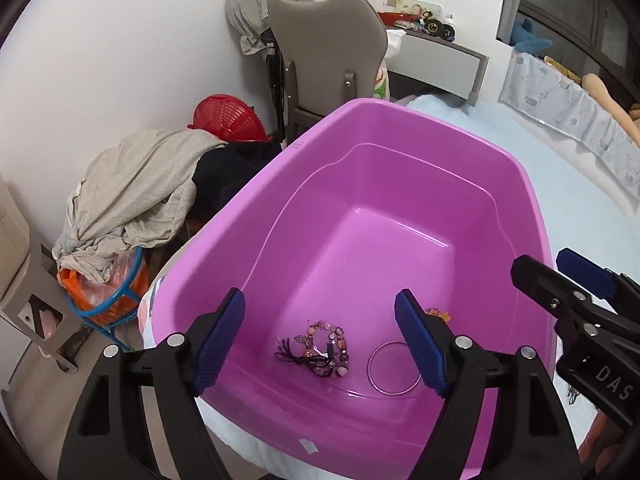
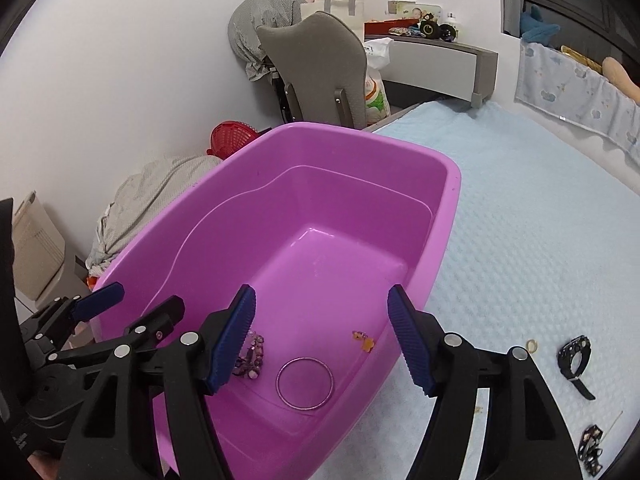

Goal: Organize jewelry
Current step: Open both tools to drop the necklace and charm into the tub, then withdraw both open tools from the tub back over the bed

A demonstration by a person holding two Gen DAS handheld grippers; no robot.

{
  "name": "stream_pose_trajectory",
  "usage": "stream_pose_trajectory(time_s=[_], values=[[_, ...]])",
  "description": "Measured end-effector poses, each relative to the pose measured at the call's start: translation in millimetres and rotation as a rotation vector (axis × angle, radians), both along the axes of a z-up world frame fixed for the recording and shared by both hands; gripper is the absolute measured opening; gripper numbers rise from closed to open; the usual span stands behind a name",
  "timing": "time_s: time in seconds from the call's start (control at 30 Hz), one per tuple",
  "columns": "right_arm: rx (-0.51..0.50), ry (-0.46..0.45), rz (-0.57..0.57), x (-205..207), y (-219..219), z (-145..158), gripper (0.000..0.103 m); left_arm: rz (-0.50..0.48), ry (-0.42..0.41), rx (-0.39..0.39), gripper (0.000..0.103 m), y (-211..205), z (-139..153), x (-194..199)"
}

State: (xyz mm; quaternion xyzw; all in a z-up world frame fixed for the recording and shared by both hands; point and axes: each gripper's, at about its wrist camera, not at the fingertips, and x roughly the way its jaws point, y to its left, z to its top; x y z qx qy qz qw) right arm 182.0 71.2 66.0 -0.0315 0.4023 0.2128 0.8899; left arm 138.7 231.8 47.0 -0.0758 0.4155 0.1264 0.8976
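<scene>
A pink plastic tub (image 1: pixel 400 152) (image 2: pixel 436 216) stands on the bed. On its floor lie a beaded bracelet (image 1: pixel 320 350) (image 2: pixel 252 358), a thin metal bangle (image 1: pixel 394 368) (image 2: pixel 305 378) and a small orange trinket (image 2: pixel 364 340) (image 1: pixel 438 314). My left gripper (image 1: pixel 320 334) is open and empty above the tub's near end. My right gripper (image 2: pixel 322 336) is open and empty over the tub; it also shows at the right edge of the left wrist view (image 1: pixel 560 276). On the bedspread to the right lie a black watch-like band (image 2: pixel 576 360), a small ring (image 2: pixel 532 345) and a dark studded piece (image 2: pixel 590 448).
The light blue bedspread (image 2: pixel 520 220) stretches right of the tub. A grey chair (image 1: pixel 328 52) and a red basket (image 1: pixel 228 118) stand beyond the tub by the wall. A pile of clothes (image 1: pixel 132 200) lies to the left. A padded bed rail (image 1: pixel 568 116) runs along the right.
</scene>
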Motion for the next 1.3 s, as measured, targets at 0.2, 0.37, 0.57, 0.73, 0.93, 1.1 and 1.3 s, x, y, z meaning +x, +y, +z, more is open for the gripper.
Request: stream_pose_trajectory(time_s=[0.2, 0.37, 0.57, 0.73, 0.93, 1.1, 1.3], values=[[0.019, -0.012, -0.012, -9, -10, 7, 0.066, 0.004, -0.008, 0.001, 0.077, -2, 5, -4], [0.052, -0.018, -0.027, -20, -22, 14, 0.066, -0.004, -0.026, 0.008, 0.079, -8, 13, -11], [0.08, -0.036, -0.049, -39, -41, 19, 0.066, -0.023, -0.05, 0.023, 0.08, -18, 24, -24], [0.114, -0.063, -0.088, -65, -67, 25, 0.066, -0.029, -0.068, 0.024, 0.082, -30, 31, -38], [0.135, -0.115, -0.144, -108, -102, 26, 0.066, -0.04, -0.114, 0.017, 0.088, -48, 36, -59], [0.153, -0.136, -0.214, -150, -143, 14, 0.066, -0.084, -0.131, 0.009, 0.092, -73, 34, -76], [0.16, -0.136, -0.311, -198, -199, -6, 0.066, -0.173, -0.158, 0.002, 0.094, -112, 28, -99]])
